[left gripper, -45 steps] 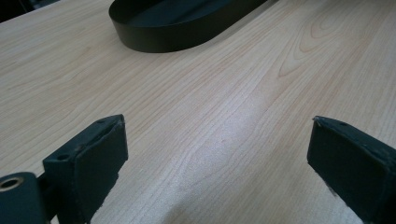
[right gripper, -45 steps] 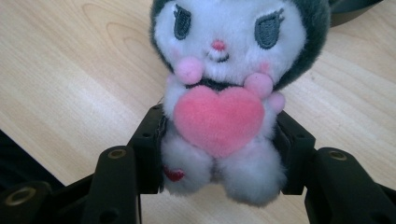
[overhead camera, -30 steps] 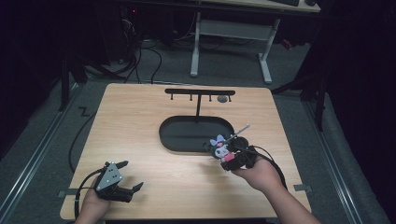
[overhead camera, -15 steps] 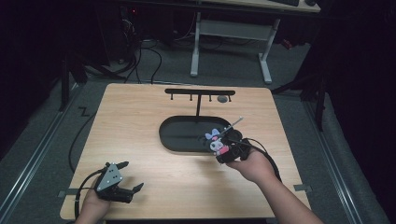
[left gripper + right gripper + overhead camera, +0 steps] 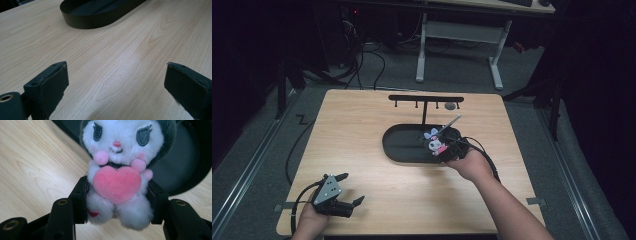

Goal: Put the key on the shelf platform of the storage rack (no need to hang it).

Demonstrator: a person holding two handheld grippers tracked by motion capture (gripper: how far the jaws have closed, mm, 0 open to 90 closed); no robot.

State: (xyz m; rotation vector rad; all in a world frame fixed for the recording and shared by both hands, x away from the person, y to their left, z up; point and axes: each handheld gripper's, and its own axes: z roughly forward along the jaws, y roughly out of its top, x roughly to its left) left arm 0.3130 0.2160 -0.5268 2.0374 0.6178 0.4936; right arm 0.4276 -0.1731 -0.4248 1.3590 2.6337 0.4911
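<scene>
I see the right gripper (image 5: 446, 150) has carried the small white-and-black plush doll with the pink heart (image 5: 435, 142) up-left from the frame's lower right, now over the right end of the black oval tray (image 5: 402, 145); I judge a drop-in or hang on the black T-shaped rack (image 5: 426, 100) comes next; its jaws are clamped on the doll's body; the left gripper (image 5: 347, 192) sits lower left on the pale wooden table (image 5: 362, 120), jaws wide apart, empty.

Two black handheld grippers w/ thick square-ended jaws, brass-ringed screw holes. Left gripper (image 5: 343, 196): grey triangular top plate, black cable. Right gripper (image 5: 117, 202): black cable too.
</scene>
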